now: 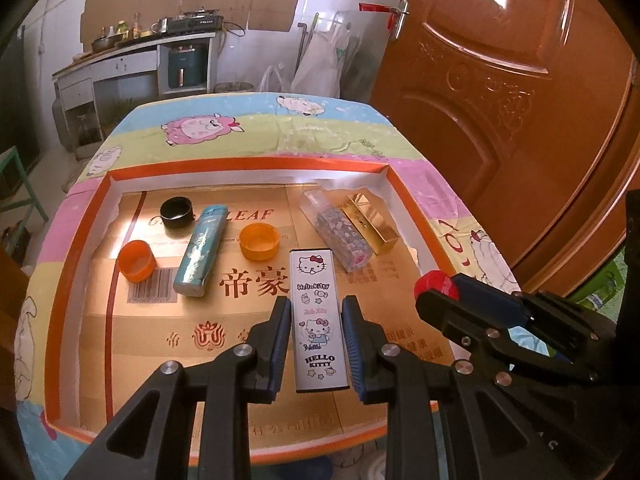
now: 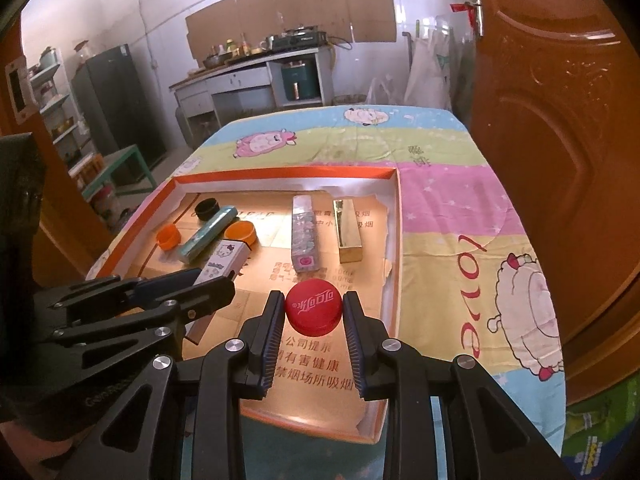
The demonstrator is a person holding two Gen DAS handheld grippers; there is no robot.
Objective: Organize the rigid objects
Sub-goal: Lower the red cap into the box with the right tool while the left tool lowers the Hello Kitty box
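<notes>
Left gripper (image 1: 316,312) closed on the white Hello Kitty box (image 1: 317,320), pads pressed against its long sides, box pointing away over the cardboard floor of the orange-rimmed tray (image 1: 248,168). Right gripper (image 2: 314,312) closed on the red bottle cap (image 2: 314,314), printed top facing the camera, cap pinched at its rim between the two pads, above the near right part of the tray (image 2: 396,240). Seen from the left wrist, right gripper (image 1: 436,286) just to the right, red cap (image 1: 434,283) showing at its tip near the tray's right edge. Seen from the right wrist, left gripper (image 2: 216,276) just to the left with the Hello Kitty box (image 2: 226,260) sticking out beyond the fingers. Farther in the tray, on the left: black cap (image 1: 176,212) at the back, teal lighter-shaped case (image 1: 199,250) lying lengthwise beside it, small orange cap (image 1: 137,260) left of the teal case, wider orange cap (image 1: 259,242) to its right, open side up. On the right: clear patterned box (image 1: 336,232) and gold box (image 1: 370,218) lying side by side, touching or nearly so, both angled toward the back right corner. Tray resting on a table covered by a pastel cartoon-sheep cloth (image 2: 460,208). Brown wooden door (image 1: 520,100) to the right, kitchen counter (image 1: 132,48) with a stove in the background.
</notes>
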